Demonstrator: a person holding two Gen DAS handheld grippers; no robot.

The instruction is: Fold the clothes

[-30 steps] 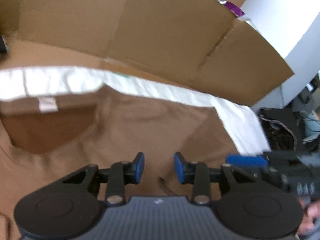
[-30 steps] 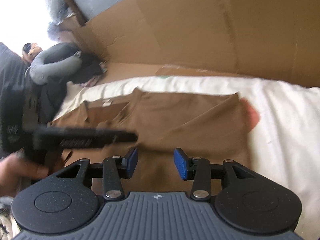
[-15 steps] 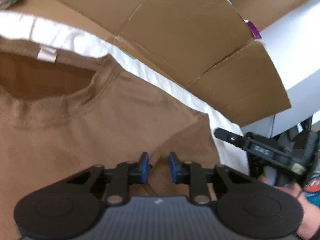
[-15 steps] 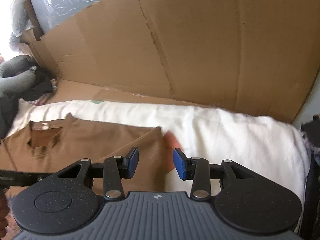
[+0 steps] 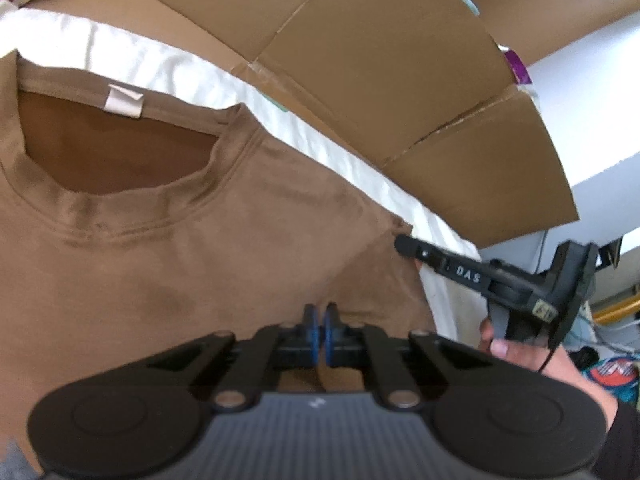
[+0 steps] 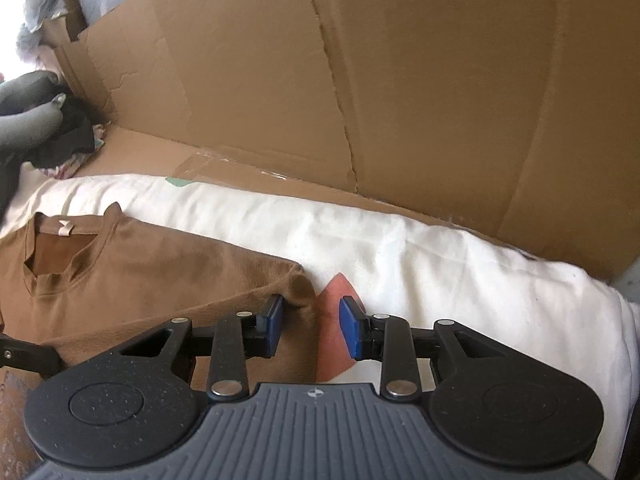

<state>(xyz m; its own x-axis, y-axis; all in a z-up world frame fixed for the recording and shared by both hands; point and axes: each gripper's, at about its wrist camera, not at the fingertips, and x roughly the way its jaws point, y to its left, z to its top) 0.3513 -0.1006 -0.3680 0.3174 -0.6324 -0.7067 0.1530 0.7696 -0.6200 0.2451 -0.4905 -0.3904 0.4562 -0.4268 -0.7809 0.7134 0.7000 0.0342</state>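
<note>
The left gripper is pressed together, seemingly pinching a fold of the brown T-shirt. The right gripper, jaws just closing, straddles the shirt's corner at six o'clock without pressing it. The shirt lies on a white sheet. At twelve o'clock, cardboard panels wall off the far side.

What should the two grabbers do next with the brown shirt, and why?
Probably the right gripper should finish closing. Its jaws have just been closing, with the sleeve edge of the brown T-shirt between them, but the pads do not press on it yet. The left gripper looks already pinched shut on the cloth, so then both could lift and fold.
</note>
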